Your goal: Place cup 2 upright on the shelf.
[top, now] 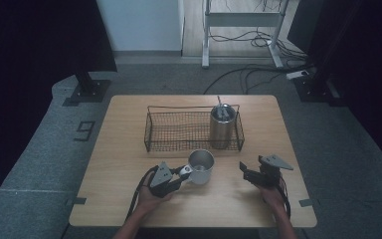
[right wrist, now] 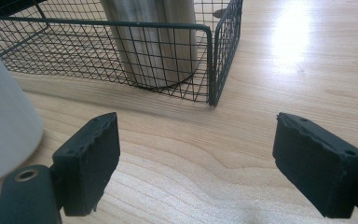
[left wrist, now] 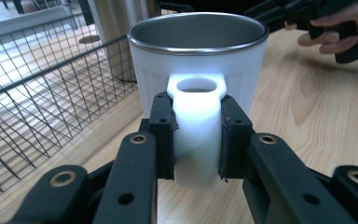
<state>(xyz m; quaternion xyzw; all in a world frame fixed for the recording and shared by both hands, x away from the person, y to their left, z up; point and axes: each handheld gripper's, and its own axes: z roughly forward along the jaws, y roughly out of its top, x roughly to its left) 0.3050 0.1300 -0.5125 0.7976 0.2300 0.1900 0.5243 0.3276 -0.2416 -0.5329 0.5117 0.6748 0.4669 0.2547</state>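
A white mug (top: pixel 201 166) with a steel inside stands upright on the wooden table (top: pixel 119 199), just in front of a wire basket (top: pixel 151 130). My left gripper (top: pixel 183 173) is shut on the mug's handle (left wrist: pixel 196 126); in the left gripper view both pads press its sides (left wrist: pixel 196 116). To the right of the mug, my right gripper (top: pixel 243 169) hovers low over bare wood. In the right gripper view its jaws (right wrist: pixel 196 163) stand wide apart with nothing between them, and the mug's white wall (right wrist: pixel 4 135) shows at the left edge.
A tall steel tumbler (top: pixel 222 124) with a lid and straw stands in the basket's right end; the rest of the basket is bare mesh. Cables and stand feet lie on the floor beyond the table. The table's front and left parts offer open wood.
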